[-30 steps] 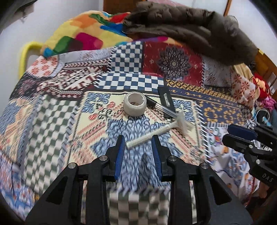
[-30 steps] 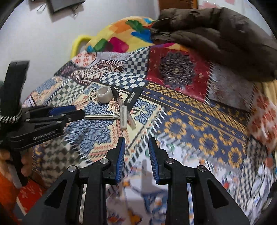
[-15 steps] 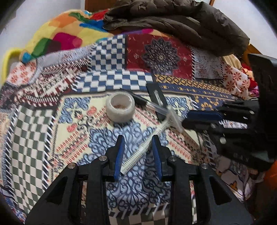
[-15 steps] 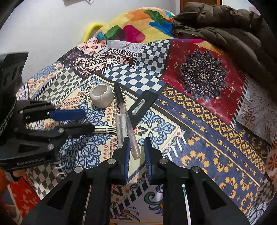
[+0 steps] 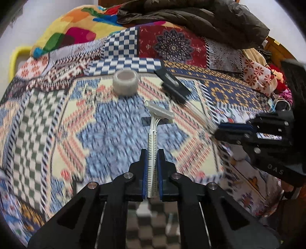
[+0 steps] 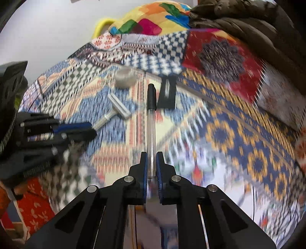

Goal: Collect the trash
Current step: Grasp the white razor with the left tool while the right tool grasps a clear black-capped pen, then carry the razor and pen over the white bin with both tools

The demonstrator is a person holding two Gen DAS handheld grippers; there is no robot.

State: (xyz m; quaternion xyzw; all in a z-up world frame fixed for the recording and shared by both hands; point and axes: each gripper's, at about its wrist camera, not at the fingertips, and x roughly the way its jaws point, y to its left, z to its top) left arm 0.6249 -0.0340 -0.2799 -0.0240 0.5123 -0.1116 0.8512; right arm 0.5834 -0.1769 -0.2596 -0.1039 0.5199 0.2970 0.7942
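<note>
My left gripper (image 5: 152, 156) is shut on the handle of a white disposable razor (image 5: 153, 132), whose head points away from me, lifted above the patterned bedspread. My right gripper (image 6: 151, 159) is shut on a clear pen with a black cap (image 6: 151, 113), held off the cloth and pointing forward. The razor (image 6: 116, 109) and left gripper (image 6: 82, 128) also show at the left of the right wrist view; the right gripper (image 5: 227, 130) shows at the right of the left wrist view. A roll of clear tape (image 5: 125, 82) and a flat black piece (image 5: 172, 80) lie on the bedspread.
A patchwork bedspread (image 5: 57, 118) covers the bed. A brown jacket (image 5: 200, 17) and a multicoloured pillow (image 5: 70, 32) lie at the far end. A yellow chair back (image 5: 14, 59) stands at the far left. Clutter (image 5: 275, 90) sits at the right edge.
Both grippers have closed: the left on the razor handle, the right on the pen. Both objects have lifted off the bedspread and now point straight ahead.
</note>
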